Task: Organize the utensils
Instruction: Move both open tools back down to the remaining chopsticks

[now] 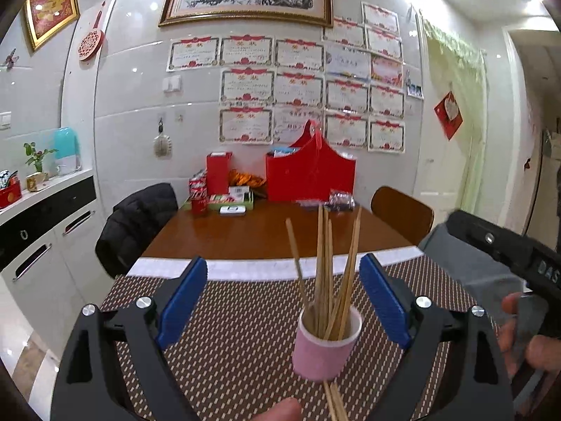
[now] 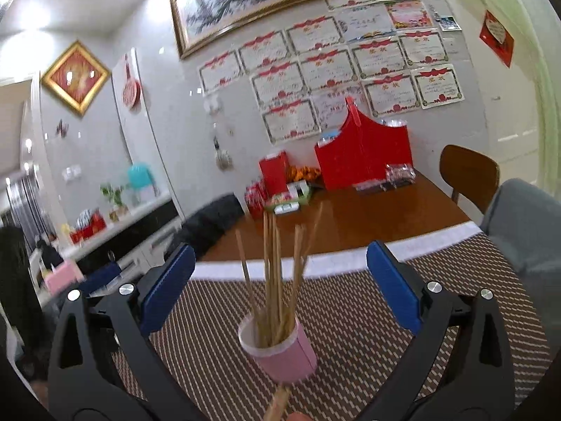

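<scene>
i see both hand-held grippers, left (image 1: 282,301) and right (image 2: 280,287), spread wide and empty; chopsticks (image 1: 328,273) stand in pink cup (image 1: 324,343), likely for tidy storage; loose chopsticks (image 1: 335,401) remain on placemat (image 1: 245,315).

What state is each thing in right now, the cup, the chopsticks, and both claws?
Pink cup: upright on the woven mat, not gripped.
Chopsticks in cup: standing on end, fanned out, leaning on the rim.
Loose chopsticks: lying on the mat beside the cup's base, outside it.
Left claw: open, holding nothing.
Right claw: open, holding nothing.
</scene>
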Action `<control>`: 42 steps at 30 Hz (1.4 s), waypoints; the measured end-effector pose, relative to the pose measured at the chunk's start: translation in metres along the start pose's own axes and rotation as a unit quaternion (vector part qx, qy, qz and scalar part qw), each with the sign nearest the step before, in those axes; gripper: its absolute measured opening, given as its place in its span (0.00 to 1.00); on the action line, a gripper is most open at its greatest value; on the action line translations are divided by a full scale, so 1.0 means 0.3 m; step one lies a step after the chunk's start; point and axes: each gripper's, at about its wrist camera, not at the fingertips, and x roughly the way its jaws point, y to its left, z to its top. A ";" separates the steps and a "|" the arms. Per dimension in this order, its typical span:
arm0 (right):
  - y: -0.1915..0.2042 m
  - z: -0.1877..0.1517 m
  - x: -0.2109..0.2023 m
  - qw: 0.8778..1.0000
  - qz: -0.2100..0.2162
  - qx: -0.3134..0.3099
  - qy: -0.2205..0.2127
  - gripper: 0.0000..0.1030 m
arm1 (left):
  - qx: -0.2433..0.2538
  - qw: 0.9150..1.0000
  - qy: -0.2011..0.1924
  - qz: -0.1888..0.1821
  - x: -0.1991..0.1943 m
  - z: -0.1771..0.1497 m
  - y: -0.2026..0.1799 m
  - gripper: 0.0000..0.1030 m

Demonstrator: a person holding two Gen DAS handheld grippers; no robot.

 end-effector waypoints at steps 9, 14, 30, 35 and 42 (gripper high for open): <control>-0.039 -0.156 -0.078 0.998 -0.003 -0.006 0.066 0.94 | -0.003 0.998 0.055 0.011 -0.062 -0.163 0.048 0.85; -0.077 -0.248 -0.077 0.994 -0.002 0.008 0.105 0.94 | 0.005 0.995 0.101 0.015 -0.070 -0.293 0.049 0.85; -0.175 -0.467 -0.011 0.978 -0.011 0.043 0.205 0.94 | 0.074 0.966 0.246 -0.013 0.016 -0.623 -0.051 0.85; -0.179 -0.490 0.001 0.975 -0.010 0.041 0.216 0.94 | 0.088 0.958 0.273 -0.021 0.049 -0.672 -0.072 0.85; -0.188 -0.514 0.029 0.972 -0.012 0.041 0.233 0.94 | 0.084 0.956 0.277 -0.039 0.061 -0.684 -0.106 0.85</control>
